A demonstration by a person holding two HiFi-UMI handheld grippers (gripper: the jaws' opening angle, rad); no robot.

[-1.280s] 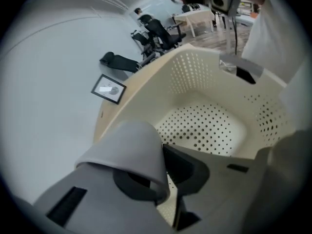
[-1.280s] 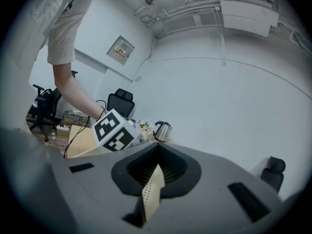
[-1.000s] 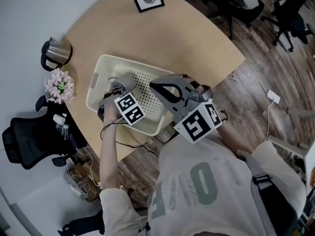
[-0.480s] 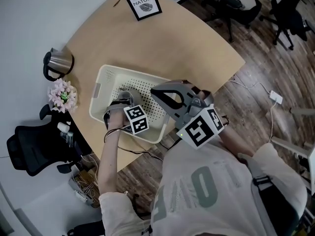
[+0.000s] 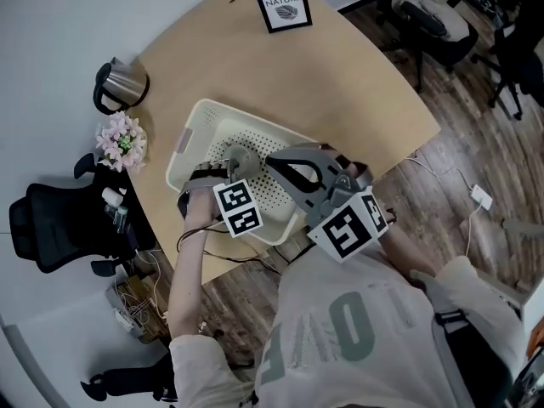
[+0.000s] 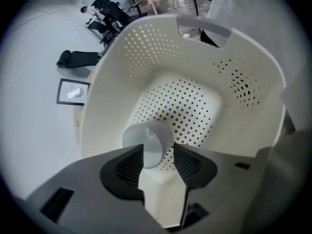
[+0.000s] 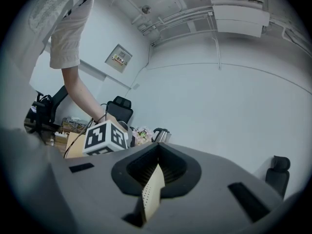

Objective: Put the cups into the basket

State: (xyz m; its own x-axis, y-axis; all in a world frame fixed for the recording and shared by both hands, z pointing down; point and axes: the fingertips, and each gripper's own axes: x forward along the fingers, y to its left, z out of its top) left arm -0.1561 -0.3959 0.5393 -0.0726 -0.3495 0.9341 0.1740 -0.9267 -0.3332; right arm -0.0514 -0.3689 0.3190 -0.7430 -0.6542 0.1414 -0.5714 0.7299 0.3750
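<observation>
- Our left claw [image 6: 157, 152] is pointing steeply down into the basket [image 6: 156, 48]. Its jaws have just been opening and are now standing apart, pressing on nothing.
- The cup [image 6: 146, 141] is resting on the basket's perforated floor at the claw's 12 o'clock, partly between the tips. Its round end is facing the claw, so its long axis is running roughly along the claw's own line.
- We are judging this cup delivered; the left hand is the nearer one, and a straight lift should clear it.
- Our right claw [image 7: 155, 175] is clamping the basket's thin rim wall, steadying it on the bench [image 5: 340, 83].
- We are seeing only this one cup inside.
</observation>
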